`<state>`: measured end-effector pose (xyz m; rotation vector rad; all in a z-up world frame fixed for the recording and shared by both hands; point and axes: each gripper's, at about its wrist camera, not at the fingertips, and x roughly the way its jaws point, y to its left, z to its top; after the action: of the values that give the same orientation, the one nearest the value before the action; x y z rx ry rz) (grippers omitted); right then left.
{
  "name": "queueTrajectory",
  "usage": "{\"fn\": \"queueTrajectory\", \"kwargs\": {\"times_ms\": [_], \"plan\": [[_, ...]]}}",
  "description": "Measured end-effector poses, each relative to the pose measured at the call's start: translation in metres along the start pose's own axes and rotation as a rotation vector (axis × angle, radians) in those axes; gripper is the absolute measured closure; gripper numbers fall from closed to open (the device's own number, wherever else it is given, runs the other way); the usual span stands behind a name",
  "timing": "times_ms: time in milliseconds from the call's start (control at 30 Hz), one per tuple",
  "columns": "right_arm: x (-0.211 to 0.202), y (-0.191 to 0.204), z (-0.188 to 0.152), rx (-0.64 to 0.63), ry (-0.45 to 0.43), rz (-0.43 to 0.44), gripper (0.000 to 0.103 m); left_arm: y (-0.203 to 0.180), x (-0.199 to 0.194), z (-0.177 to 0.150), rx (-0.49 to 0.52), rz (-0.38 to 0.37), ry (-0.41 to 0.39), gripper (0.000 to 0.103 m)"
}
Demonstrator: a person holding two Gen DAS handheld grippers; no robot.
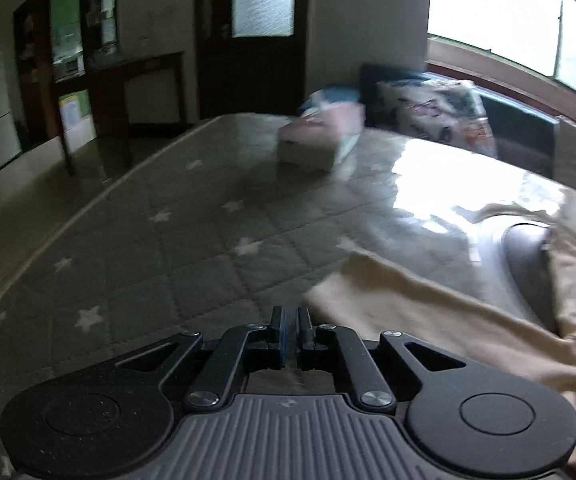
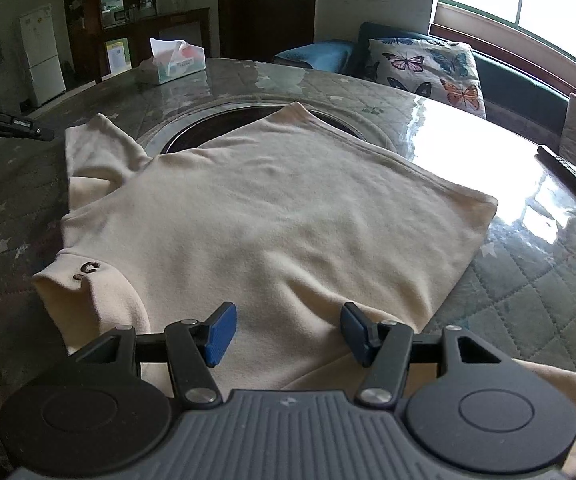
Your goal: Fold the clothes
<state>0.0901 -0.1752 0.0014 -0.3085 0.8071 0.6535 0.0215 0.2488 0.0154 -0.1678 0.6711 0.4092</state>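
Your table – quilted star cover under glass – bears a cream shirt and tissue box. Your left gripper is pinched together, empty; your right gripper gapes wide.

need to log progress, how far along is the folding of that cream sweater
Partly done: the cream sweater lies on the table as a rough rectangle, one sleeve looking folded in at its left. In hand: nothing; the right gripper is open over the near hem, while the left gripper is shut and empty beside the cloth. Left: probably folding the body over into a compact stack.
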Motion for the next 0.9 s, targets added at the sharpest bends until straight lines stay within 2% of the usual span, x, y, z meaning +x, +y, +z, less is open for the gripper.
{"fn": "queueTrajectory", "kwargs": {"times_ms": [133,233,433,667,800,900], "plan": [[0.002,-0.001,0.001,0.001,0.003,0.000,0.044,-0.025,-0.002,0.000,0.069,-0.093,0.009,0.097],[0.003,-0.001,0.002,0.005,0.002,0.000,0.044,-0.042,0.014,0.004,0.113,-0.114,0.029,0.097],[0.004,-0.003,0.002,0.009,0.005,0.006,0.043,-0.057,0.046,0.015,0.191,-0.090,0.037,0.096],[0.005,-0.002,0.005,-0.008,0.010,0.005,0.040,-0.068,0.076,0.031,0.274,-0.063,0.007,0.096],[-0.004,0.008,0.014,-0.044,-0.018,0.039,0.040,-0.068,0.082,0.038,0.266,-0.063,0.016,0.095],[-0.015,0.027,0.024,-0.096,-0.062,0.137,0.040,-0.066,0.073,0.035,0.263,-0.039,-0.010,0.090]]}}
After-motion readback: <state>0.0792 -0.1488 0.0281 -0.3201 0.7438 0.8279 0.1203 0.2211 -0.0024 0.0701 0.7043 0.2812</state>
